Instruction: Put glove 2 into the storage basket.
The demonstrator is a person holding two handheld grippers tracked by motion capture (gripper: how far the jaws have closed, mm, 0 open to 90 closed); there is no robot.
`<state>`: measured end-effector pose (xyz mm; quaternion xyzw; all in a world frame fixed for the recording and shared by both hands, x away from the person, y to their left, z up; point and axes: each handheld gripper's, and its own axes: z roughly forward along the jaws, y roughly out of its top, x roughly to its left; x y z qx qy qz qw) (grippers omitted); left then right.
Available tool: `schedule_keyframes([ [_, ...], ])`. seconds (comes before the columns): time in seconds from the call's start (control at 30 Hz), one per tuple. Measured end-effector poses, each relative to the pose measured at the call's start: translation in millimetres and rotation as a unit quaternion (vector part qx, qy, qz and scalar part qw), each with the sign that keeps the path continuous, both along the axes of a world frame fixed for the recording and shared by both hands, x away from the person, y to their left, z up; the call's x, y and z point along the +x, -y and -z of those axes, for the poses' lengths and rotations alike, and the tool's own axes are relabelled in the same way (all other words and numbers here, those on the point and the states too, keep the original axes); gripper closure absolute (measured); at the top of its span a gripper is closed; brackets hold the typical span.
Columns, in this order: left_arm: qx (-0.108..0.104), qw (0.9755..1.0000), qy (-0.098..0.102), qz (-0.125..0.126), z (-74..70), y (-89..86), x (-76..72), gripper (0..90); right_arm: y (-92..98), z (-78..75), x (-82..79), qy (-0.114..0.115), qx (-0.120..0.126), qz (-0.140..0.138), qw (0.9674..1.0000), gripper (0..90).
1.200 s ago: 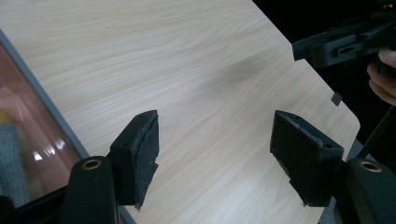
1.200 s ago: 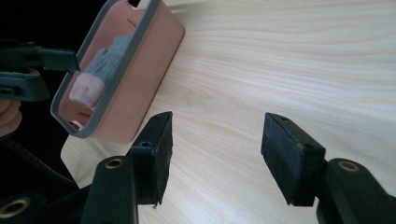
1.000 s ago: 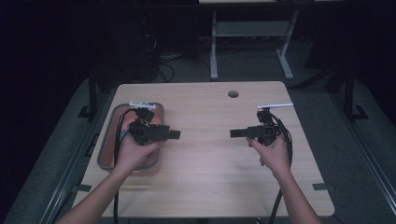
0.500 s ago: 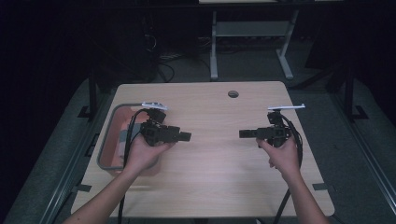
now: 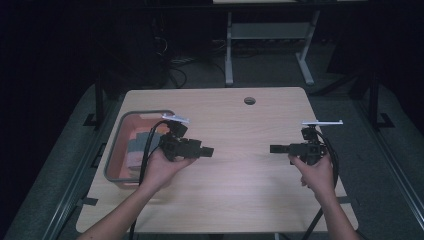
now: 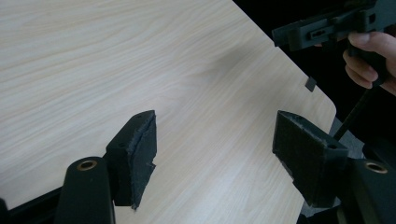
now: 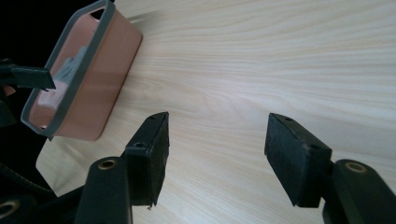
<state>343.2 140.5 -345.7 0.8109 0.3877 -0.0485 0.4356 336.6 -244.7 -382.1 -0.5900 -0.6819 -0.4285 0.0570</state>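
Observation:
My left gripper [image 5: 209, 151] hovers over the wooden table [image 5: 240, 195], just right of a salmon bin with a grey rim [image 5: 113, 150]. In the left gripper view its pads [image 6: 140, 154] stand apart, open, with only bare tabletop between them. My right gripper [image 5: 274, 148] is held near the table's right side and points left toward the other one. Its jaws have just been opening and are open, with nothing between the pads [image 7: 152, 154]. The bin [image 7: 93, 93] lies ahead of it, with grey and pale contents I cannot identify.
The right hand and its gripper [image 6: 327, 25] appear past the table's corner in the left gripper view. A round cable hole [image 5: 249, 100] sits near the table's far edge. Desk legs [image 5: 229, 55] and cables stand on the dark floor behind.
Both hands have shifted to the right in the high view. The left gripper has come off the bin to over the bare tabletop.

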Motion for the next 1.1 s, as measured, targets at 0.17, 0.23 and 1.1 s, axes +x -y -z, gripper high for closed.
schedule_keyframes([
  [0.17, 0.005, 0.9999, -0.006, 0.015, 7.5, 15.3, -2.4, 30.2, 11.2, 4.6, -4.8, 0.001, -0.005, 0.01, 0.9999, 39.2],
  [0.23, 0.006, 0.9998, -0.007, 0.018, 9.4, 19.7, -2.8, 29.7, 15.3, 6.5, -6.8, -0.004, -0.005, 0.015, 0.9999, 39.1],
  [1.1, 0.005, 0.9984, -0.012, 0.056, 30.9, 53.5, -23.7, 28.5, 50.2, 42.1, -37.0, -0.016, -0.019, 0.031, 0.9992, 38.0],
])
